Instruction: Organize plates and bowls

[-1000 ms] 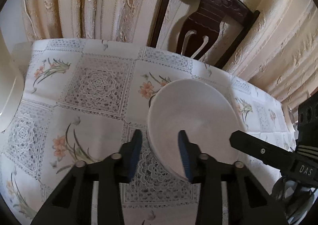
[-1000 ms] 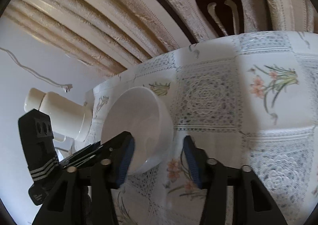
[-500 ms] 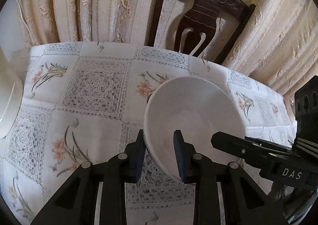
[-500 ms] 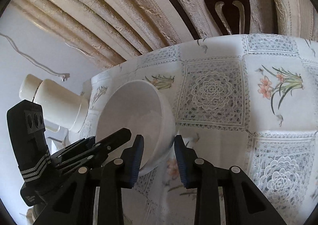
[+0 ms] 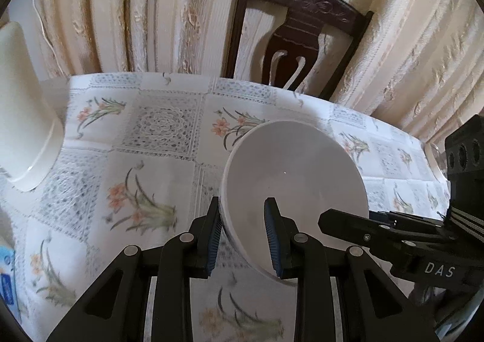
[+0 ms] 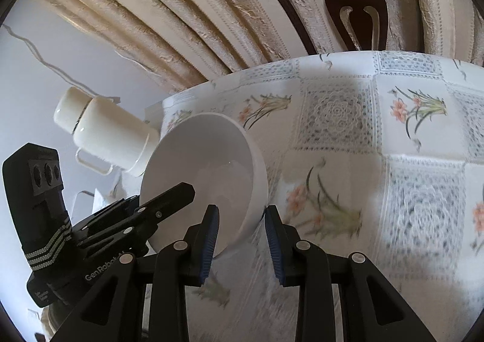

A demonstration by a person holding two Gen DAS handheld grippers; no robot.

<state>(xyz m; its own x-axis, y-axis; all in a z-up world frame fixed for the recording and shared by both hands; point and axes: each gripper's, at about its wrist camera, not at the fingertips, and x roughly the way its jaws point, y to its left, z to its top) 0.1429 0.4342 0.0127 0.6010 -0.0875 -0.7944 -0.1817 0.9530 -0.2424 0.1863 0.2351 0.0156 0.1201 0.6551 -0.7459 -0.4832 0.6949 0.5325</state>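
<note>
A white bowl (image 5: 293, 178) hangs tilted just above the flowered tablecloth (image 5: 157, 127), held from two sides. My left gripper (image 5: 243, 239) is shut on its near-left rim, one blue pad outside the wall and one inside. In the right wrist view the same bowl (image 6: 199, 166) has my right gripper (image 6: 242, 240) shut on its near-right rim. The right gripper's black fingers (image 5: 348, 224) reach in from the right in the left wrist view. The bowl looks empty.
A cream jug with a lid (image 6: 112, 133) stands at the table's left end, close to the bowl (image 5: 27, 130). A dark wooden chair (image 5: 296, 39) and cream curtains (image 5: 136, 9) lie behind the far edge. A blue packet (image 5: 6, 275) lies at the near left.
Both grippers closed from open onto the bowl's rim. The bowl has since come up and tilted, and the jug has come into the left wrist view; the tablecloth blurs with motion.
</note>
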